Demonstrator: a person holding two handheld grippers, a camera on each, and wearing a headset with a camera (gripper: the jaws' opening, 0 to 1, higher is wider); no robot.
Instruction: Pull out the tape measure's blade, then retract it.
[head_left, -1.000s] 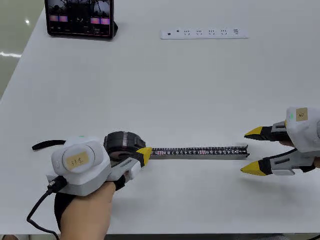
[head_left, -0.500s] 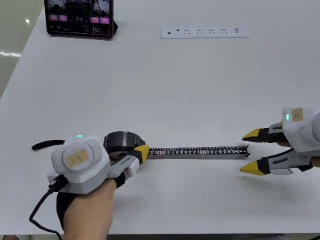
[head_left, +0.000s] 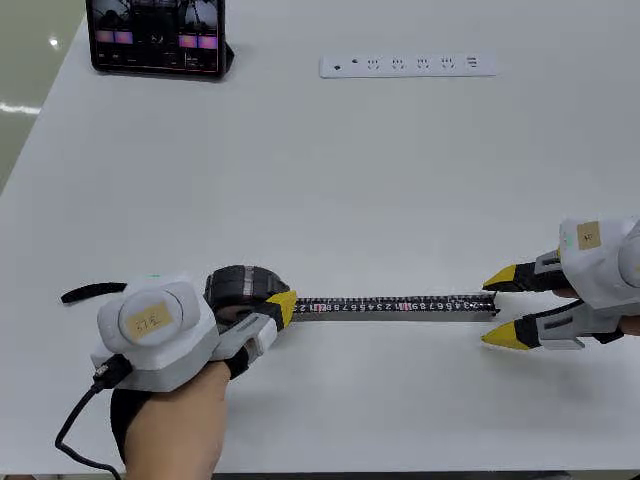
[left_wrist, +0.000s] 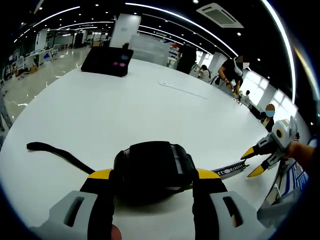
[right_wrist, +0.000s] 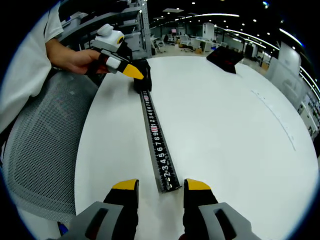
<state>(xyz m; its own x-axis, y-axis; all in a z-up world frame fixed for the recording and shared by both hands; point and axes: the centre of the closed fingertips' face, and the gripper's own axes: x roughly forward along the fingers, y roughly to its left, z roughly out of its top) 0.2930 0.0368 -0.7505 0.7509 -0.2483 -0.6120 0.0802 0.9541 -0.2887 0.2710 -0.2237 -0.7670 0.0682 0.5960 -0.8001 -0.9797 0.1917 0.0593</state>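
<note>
Landmark: we take the tape measure case, resting on the white table, as reference.
Left gripper: jaws clamped on the case, one on each flank.
Blade: drawn out and lying flat, long axis running straight from the case mouth to the right gripper.
Right gripper jaws: apart, one on each side of the blade's end hook, at the far end from the case.
Deciding relation: the hook sits between the right jaws, in line with them (so we judge retraction a straight feed back toward the case).
Unclear: we cannot tell jaw-to-hook contact. The case's lock control cannot be made out.
</note>
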